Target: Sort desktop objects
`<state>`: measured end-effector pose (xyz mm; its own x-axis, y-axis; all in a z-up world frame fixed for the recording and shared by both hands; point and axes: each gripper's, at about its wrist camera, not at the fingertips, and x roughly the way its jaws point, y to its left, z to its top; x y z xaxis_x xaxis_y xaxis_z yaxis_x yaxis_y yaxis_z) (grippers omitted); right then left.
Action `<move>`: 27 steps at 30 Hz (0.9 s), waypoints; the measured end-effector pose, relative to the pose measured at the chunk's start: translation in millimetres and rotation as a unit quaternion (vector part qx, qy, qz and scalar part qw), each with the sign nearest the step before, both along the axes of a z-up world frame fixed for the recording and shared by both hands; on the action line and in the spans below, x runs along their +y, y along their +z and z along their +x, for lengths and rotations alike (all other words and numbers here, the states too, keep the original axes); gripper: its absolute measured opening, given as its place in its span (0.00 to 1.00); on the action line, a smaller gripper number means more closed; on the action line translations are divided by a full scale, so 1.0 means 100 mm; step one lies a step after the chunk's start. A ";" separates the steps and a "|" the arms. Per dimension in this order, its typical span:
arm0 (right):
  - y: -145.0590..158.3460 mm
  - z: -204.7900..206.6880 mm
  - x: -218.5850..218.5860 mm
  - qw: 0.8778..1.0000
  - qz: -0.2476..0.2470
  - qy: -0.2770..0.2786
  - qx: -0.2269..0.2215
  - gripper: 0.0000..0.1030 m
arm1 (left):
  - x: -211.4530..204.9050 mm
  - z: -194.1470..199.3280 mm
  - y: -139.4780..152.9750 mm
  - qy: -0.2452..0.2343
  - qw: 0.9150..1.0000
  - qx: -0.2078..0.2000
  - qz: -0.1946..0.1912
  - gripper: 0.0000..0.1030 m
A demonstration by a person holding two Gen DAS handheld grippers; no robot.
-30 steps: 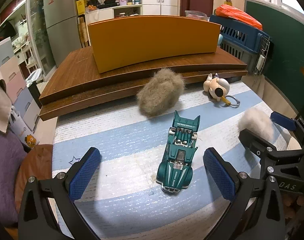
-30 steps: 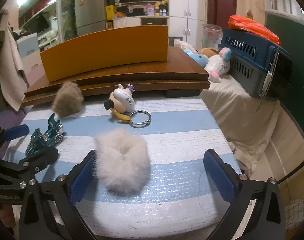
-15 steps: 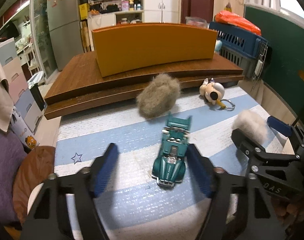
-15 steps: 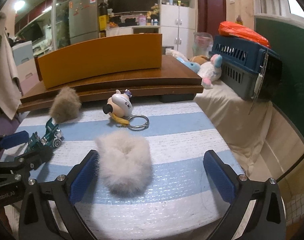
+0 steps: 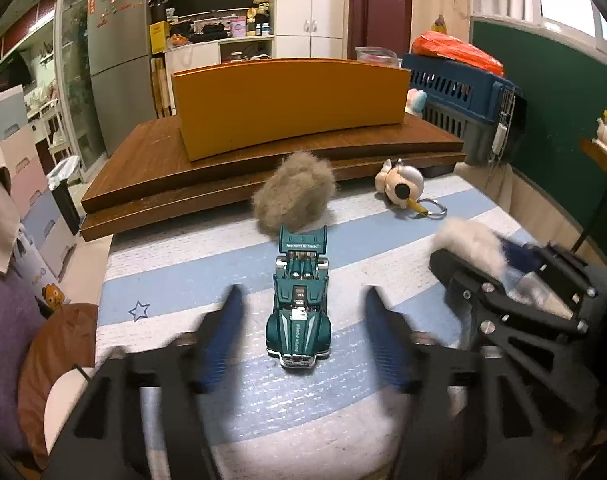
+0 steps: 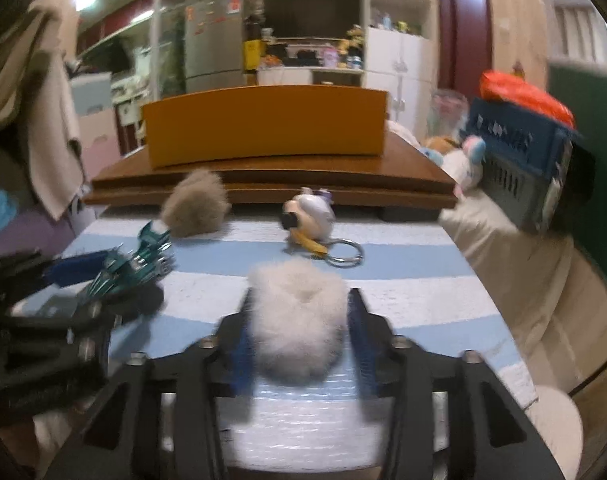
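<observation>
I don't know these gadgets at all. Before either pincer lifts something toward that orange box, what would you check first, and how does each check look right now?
1. Green toy car centred in the left gripper: ok.
2. Left pads touching the car: not ok, gaps both sides; jaws opening.
3. White fluffy ball between the right gripper pads: ok; jaws closing.
4. Firm hold on the ball: cannot tell; fur hides contact.
5. Brown fluffy ball and keychain figure clear of both grippers: ok.
6. Room inside the orange box: cannot tell.
</observation>
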<state>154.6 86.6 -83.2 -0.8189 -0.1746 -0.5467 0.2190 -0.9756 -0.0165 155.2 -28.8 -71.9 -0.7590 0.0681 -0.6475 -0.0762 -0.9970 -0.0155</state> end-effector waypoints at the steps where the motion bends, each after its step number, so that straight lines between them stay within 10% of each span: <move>1: 0.00 -0.01 0.01 1.000 -0.004 -0.003 0.000 0.56 | 0.00 0.00 0.00 0.008 1.000 0.004 -0.003 0.77; 23: -0.04 0.00 -0.04 1.000 0.004 -0.019 0.014 0.66 | -0.06 -0.03 0.02 0.024 1.000 -0.009 0.000 0.79; 27: -0.03 0.06 -0.08 1.000 0.005 0.002 0.010 0.31 | -0.04 -0.03 0.05 0.004 1.000 -0.008 0.005 0.29</move>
